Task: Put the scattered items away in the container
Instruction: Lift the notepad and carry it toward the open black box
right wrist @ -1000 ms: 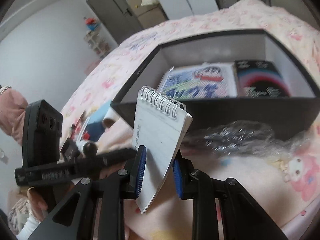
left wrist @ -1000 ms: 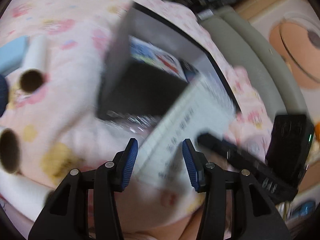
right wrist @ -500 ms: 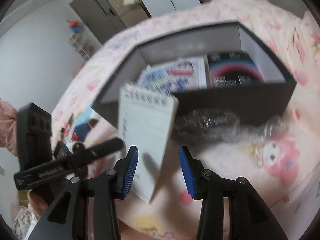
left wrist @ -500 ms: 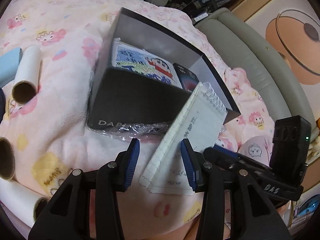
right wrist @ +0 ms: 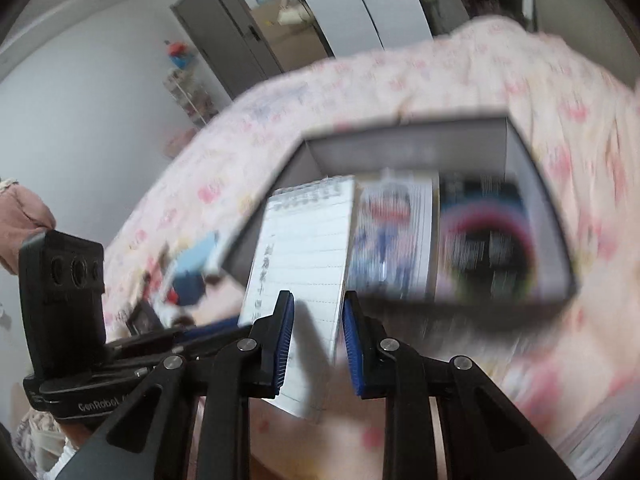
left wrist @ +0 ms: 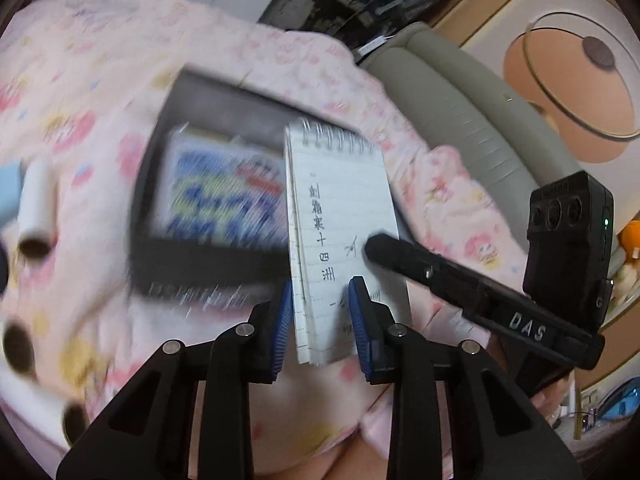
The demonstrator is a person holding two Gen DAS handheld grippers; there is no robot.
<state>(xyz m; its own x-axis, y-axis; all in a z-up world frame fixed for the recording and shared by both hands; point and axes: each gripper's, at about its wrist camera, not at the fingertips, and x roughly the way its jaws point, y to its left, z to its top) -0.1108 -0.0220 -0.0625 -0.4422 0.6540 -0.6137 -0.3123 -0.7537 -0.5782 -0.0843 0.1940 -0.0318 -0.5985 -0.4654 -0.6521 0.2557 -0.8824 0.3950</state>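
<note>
Since half a second ago the notebook (left wrist: 340, 208) has swung from a slant to nearly upright, and both pairs of jaws have narrowed around its lower end. The left gripper (left wrist: 320, 320) has its blue pads against the notebook's two side edges and seems to be pinching it. The right gripper (right wrist: 318, 340) also straddles the bottom of the pages, one finger lying across the written face. Motion blur means I cannot tell whether those jaws actually press on it.

The notebook hangs in the air just over the near wall of the black box (left wrist: 192, 264), which lies toward 9 o'clock of it in the left view. It is not yet inside.

I judge it light but floppy: thin paper leaves bound by a wire spiral at 12 o'clock. Held across its width it may buckle or fan open. A grip on the flat faces, close to the spiral, would be firmer.

A comic book (left wrist: 224, 192) and a dark packet (right wrist: 488, 240) already lie flat in the box. Cardboard tubes (left wrist: 38, 204) wait at 9 o'clock on the soft pink bedspread (left wrist: 100, 80). A grey sofa (left wrist: 460, 120) sits at 2 o'clock, and in the right view a wardrobe door (right wrist: 224, 36) stands at 11 o'clock.
</note>
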